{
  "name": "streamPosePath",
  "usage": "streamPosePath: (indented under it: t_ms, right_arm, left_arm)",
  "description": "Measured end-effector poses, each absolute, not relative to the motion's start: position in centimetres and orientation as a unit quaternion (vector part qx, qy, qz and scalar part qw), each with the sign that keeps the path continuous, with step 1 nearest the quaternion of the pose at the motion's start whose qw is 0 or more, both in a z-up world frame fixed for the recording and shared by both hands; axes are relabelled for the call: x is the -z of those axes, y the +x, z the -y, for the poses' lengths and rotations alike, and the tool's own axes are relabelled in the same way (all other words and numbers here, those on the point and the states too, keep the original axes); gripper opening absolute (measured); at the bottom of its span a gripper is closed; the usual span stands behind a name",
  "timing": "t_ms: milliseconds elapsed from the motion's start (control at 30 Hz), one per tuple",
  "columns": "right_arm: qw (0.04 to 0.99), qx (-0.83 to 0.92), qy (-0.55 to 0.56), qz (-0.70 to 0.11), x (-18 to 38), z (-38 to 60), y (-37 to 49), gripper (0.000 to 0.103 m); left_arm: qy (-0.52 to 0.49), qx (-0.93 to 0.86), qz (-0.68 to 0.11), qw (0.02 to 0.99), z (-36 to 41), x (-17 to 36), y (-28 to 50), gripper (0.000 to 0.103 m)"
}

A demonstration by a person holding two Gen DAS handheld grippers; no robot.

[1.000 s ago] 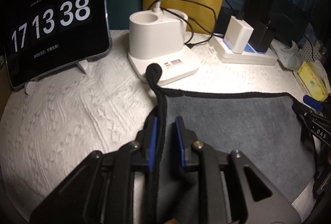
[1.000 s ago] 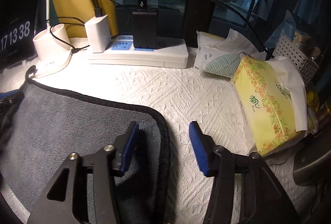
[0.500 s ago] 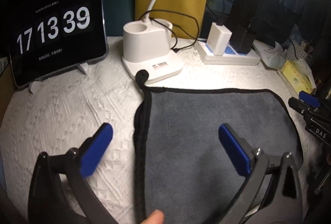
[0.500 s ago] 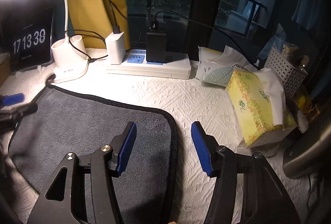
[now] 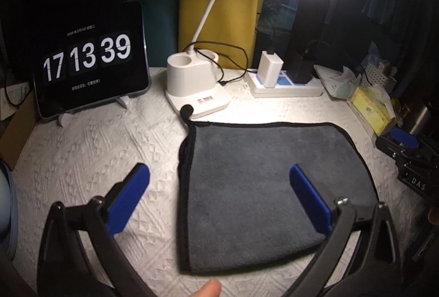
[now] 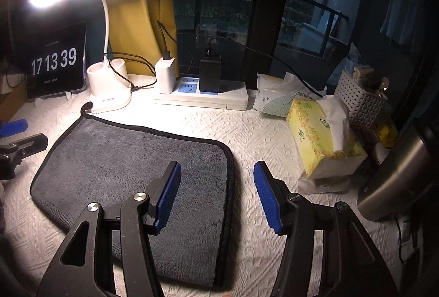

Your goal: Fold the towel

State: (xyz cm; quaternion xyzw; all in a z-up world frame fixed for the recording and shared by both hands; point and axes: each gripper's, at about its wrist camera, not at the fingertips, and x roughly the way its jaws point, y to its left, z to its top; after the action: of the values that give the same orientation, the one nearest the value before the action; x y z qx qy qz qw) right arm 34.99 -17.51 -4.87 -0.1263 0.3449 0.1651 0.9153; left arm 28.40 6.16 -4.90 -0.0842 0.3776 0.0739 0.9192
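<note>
A table covered by a white textured cloth carries everything here. Straight ahead of the left gripper, the folded grey towel with black edging lies flat on the cloth, its hanging loop touching the white lamp base beyond it. Ahead and to that gripper's left, a tablet showing a clock leans on a white stand. Ahead and to its right sits a white power strip with chargers plugged in. Seen from the right gripper, the towel lies ahead and left, with its right edge running between the open fingers, and a yellow tissue box rests ahead and to the right, near a white perforated basket.
</note>
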Motion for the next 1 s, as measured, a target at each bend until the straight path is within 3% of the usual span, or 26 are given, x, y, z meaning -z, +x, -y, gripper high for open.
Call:
streamPosePath:
  t_ms: [1000]
  right_arm:
    - [0.928,-0.173,-0.122,-0.307,1.1,18.1,25.5,0.058]
  left_arm:
    - [-0.087,-0.081,-0.323,0.939,-4.4,0.4,18.1,0.103]
